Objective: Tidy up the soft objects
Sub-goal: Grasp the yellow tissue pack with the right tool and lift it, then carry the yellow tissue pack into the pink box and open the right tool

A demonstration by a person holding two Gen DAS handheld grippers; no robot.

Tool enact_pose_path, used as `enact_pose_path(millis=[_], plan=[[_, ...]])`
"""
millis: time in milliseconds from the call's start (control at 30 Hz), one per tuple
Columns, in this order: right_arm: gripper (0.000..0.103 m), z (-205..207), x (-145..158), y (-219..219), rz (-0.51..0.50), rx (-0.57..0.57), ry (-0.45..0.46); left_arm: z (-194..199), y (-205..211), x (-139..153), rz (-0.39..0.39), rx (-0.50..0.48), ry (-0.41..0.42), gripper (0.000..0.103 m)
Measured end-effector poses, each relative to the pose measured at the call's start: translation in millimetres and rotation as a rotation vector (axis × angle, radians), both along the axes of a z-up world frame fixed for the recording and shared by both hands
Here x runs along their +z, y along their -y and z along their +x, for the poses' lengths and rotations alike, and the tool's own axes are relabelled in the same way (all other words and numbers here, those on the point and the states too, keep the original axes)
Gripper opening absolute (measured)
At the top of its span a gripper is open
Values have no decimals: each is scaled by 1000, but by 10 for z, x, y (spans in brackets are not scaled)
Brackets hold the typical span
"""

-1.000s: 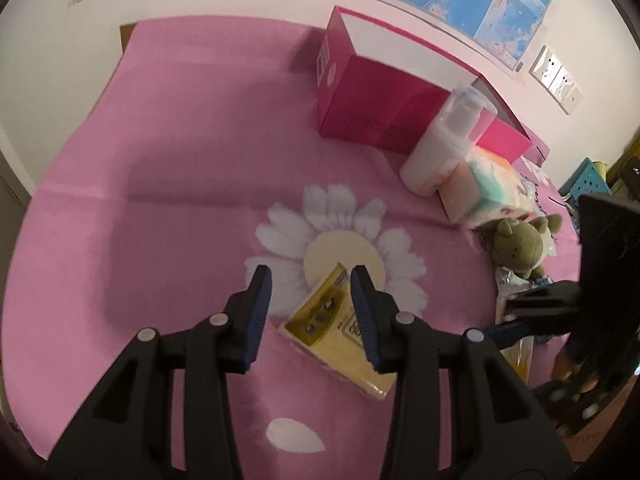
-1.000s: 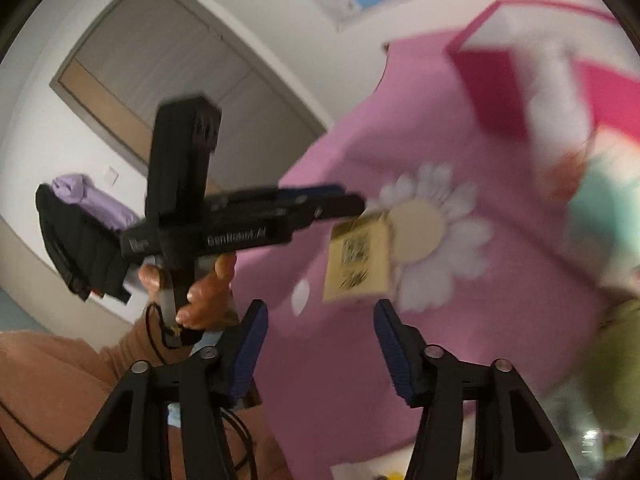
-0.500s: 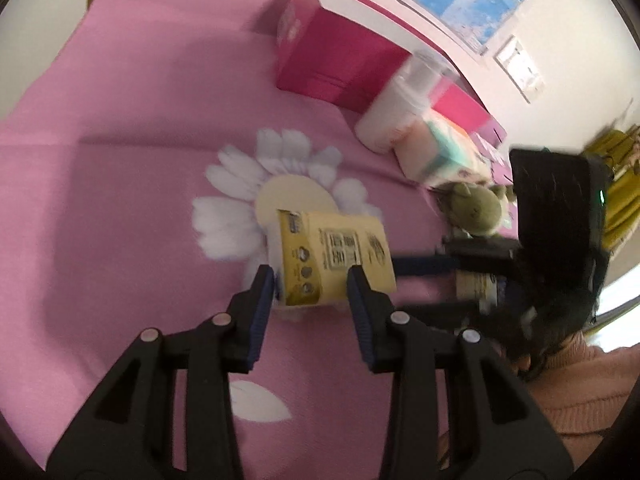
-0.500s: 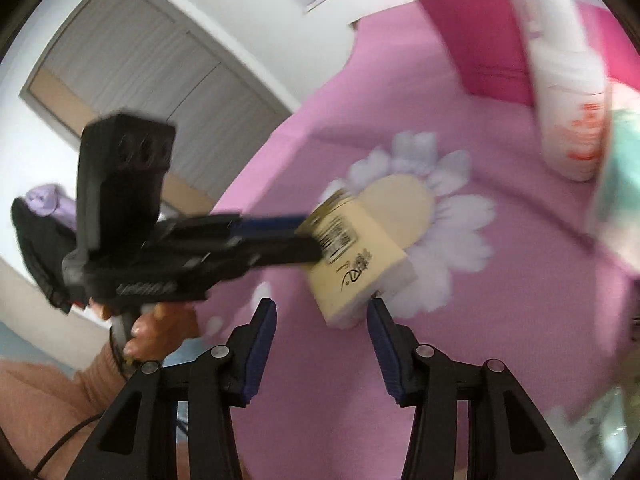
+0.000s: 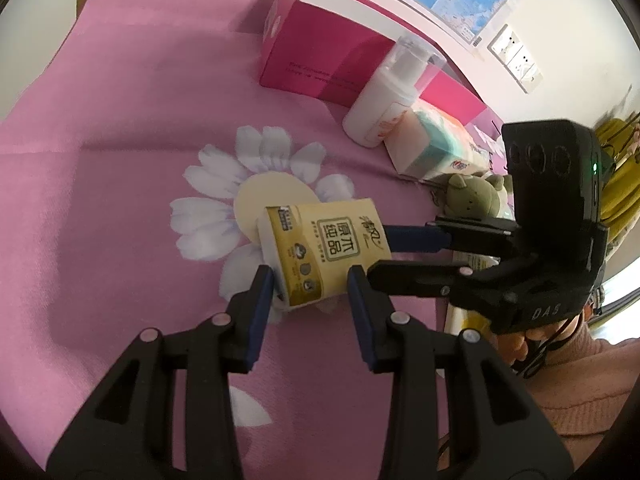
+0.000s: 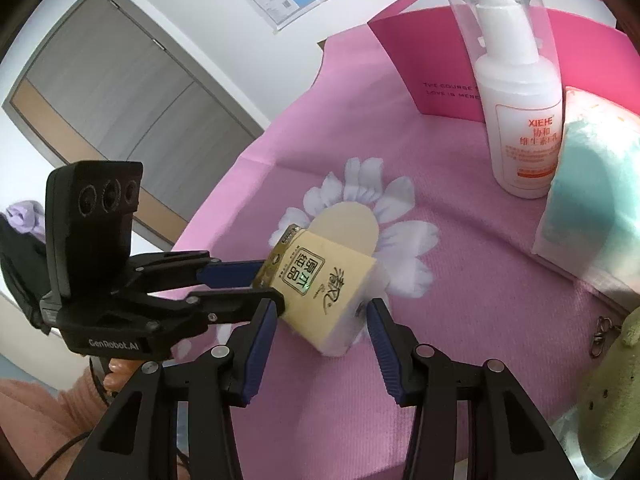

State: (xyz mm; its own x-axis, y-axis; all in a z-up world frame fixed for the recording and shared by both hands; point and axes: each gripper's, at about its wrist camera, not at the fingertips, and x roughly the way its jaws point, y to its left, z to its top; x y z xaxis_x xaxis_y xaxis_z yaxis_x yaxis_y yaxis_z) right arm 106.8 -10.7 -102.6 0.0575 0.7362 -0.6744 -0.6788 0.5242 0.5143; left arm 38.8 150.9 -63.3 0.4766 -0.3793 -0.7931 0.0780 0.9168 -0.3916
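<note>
A yellow tissue pack [image 5: 326, 250] is held tilted above the pink flowered cloth [image 5: 120, 128]. My left gripper [image 5: 310, 284] is shut on its near end. My right gripper [image 6: 322, 306] reaches in from the right with jaws open on either side of the same pack [image 6: 328, 290]; in the left wrist view its fingers [image 5: 416, 238] lie along the pack's far side. A green plush toy [image 5: 474, 198] and a teal-and-white tissue pack [image 5: 432, 146] lie at the right.
A white pump bottle [image 5: 386, 98] stands by a magenta box [image 5: 316, 56] at the back of the cloth. The bottle [image 6: 516, 92] and teal pack [image 6: 592, 196] are close on the right in the right wrist view. A grey door [image 6: 116, 84] is behind.
My left gripper lifted the yellow pack off the cloth and turned it. My right gripper swung in from the right until its open fingers came round the pack.
</note>
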Motion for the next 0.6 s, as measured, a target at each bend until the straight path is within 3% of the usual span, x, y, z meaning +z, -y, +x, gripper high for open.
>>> enact_pose_path(millis=[267, 600], plan=[[43, 22, 145, 86, 33, -16, 44, -10, 101, 262, 9, -19, 73, 40], [43, -3, 633, 300, 96, -37, 162, 65, 241, 757, 47, -40, 189, 40]])
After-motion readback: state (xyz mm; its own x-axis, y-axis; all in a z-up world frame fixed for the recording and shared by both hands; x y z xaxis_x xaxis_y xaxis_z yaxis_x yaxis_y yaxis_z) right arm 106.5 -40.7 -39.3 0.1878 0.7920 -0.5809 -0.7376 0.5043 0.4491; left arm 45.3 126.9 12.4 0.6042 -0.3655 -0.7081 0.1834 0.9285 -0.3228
